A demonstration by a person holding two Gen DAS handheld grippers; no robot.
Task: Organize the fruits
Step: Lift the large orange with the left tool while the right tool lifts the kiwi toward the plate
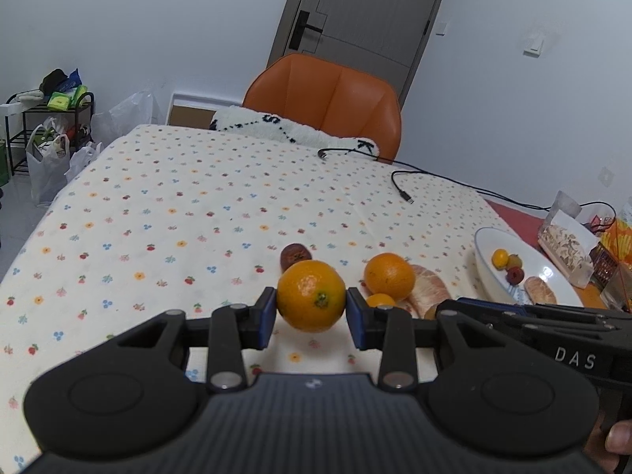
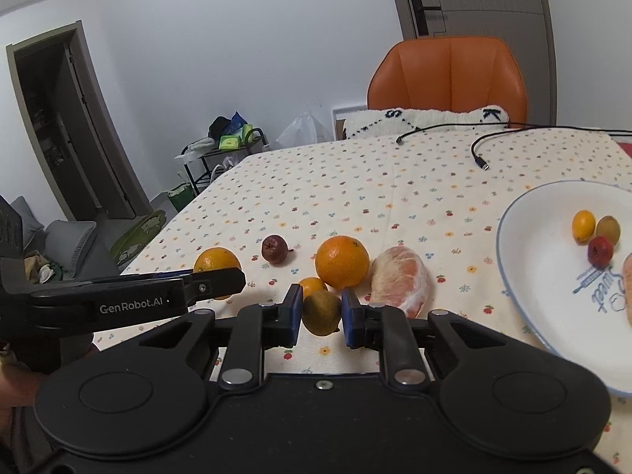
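Left claw (image 1: pixel 311 308) clamped on an orange (image 1: pixel 311 295), blue pads (image 1: pixel 268 314) pressed to both its sides, fruit lifted clear of the flowered cloth of the bench (image 1: pixel 177 213). Right claw (image 2: pixel 322 314) closed on a small greenish-yellow fruit (image 2: pixel 322 312), pads touching it left and right, held just above the cloth. Just beyond the right claw: a small orange kumquat (image 2: pixel 312 286), a larger orange (image 2: pixel 342 262) touching it from behind, and a peeled pomelo segment (image 2: pixel 401 282) just right of that orange. Farther left, a dark red fruit (image 2: pixel 275 249) alone on the cloth. At the right edge of the bench, a white plate (image 2: pixel 529 260) with a blue rim, carrying a yellow fruit (image 2: pixel 583 225), an olive-coloured one (image 2: pixel 607 229) and a red one (image 2: pixel 600 251) bunched together, plus a peeled piece (image 2: pixel 627 292) at the frame's edge. Far side of the bench: a black cable (image 2: pixel 480 158) lying loose, an orange chair (image 2: pixel 448 79) behind it with a white cushion (image 2: pixel 422 118) on the seat. Fingertips of a hand (image 1: pixel 618 438) visible at the near right corner of the left wrist view.
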